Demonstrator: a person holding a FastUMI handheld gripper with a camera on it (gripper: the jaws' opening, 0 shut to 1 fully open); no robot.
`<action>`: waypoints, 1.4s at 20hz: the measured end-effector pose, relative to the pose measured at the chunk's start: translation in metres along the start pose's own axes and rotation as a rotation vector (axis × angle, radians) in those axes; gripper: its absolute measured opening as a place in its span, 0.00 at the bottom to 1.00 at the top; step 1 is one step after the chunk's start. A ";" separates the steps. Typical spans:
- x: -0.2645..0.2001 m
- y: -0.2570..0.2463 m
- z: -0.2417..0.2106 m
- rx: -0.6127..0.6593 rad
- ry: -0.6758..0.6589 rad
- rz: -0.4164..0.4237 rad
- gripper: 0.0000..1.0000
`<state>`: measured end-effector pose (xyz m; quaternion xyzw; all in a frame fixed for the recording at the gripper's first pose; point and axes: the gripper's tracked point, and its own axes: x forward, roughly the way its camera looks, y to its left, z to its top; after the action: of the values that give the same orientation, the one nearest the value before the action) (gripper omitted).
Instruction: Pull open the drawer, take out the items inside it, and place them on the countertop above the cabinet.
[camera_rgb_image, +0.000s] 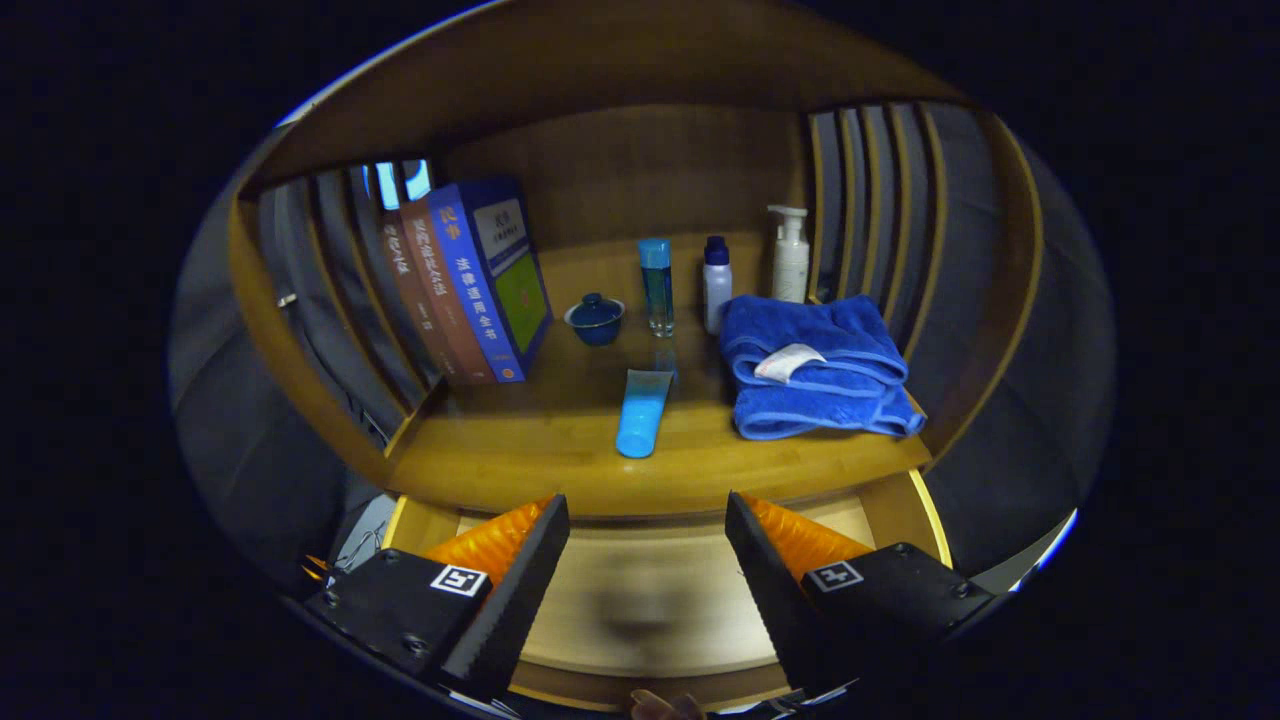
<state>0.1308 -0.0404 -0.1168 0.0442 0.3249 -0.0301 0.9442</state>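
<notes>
The wooden bench (560, 450) carries upright books (470, 285), a lidded cup (595, 318), three bottles, a folded towel (815, 365) — and a tube (642, 412) lying flat.

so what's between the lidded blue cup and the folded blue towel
In the gripper view, two upright bottles: a clear blue one and a white one with a dark cap.

Three books (470, 285) lean upright at one end; a lidded blue cup (595, 318), two small bottles (657, 285) (716, 283) and a white pump bottle (789, 254) stand along the back wall.
</notes>
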 end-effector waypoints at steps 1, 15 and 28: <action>-0.013 -0.001 -0.008 0.004 -0.019 0.005 1.00; -0.102 -0.010 -0.161 -0.012 -0.217 -0.022 1.00; -0.064 -0.017 -0.199 0.001 -0.128 -0.021 0.99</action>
<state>-0.0431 -0.0351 -0.2347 0.0393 0.2642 -0.0429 0.9627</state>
